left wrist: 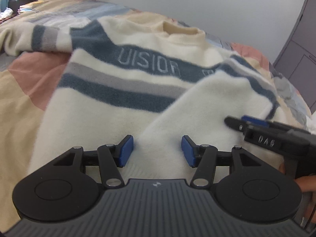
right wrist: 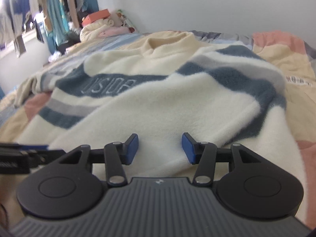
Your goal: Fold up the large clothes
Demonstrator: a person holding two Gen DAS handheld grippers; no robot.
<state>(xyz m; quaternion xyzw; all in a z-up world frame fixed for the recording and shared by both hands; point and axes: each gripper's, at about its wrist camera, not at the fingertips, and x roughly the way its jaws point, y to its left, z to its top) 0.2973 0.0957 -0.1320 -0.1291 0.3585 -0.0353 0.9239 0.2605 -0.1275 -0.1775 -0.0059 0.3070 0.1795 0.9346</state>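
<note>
cream sweater (left wrist: 126, 106) with blue and grey bands lies face up on the patchwork quilt (left wrist: 23, 90), collar toward the wall; one sleeve (left wrist: 207, 106) is already folded in across the chest, the other sleeve (left wrist: 29, 37) lies spread out to the side; left gripper (left wrist: 157, 151) sits low over the hem end, fingers apart, nothing but fuzzy knit showing between the blue pads (left wrist: 126, 151), no pinch visible; right gripper (right wrist: 160, 148) likewise, fingers apart over the folded sleeve's lower end, cloth between them but not clamped; step in hand, as i judge it: taking hold at the near edge for the next fold; to do it well, set both pads down around the edge itself and catch every layer, sleeve and body together, since the thick pile will slip if only the top layer is bitten; keep the two grips level so the fold line runs straight; left wrist view alone shows the right gripper (left wrist: 256, 130) from the side, just beside the folded sleeve, and a grey cabinet (left wrist: 300, 45); right wrist view alone shows hanging clothes (right wrist: 49, 13) by the window and the far fold of the blue band (right wrist: 246, 79) at the shoulder.
</note>
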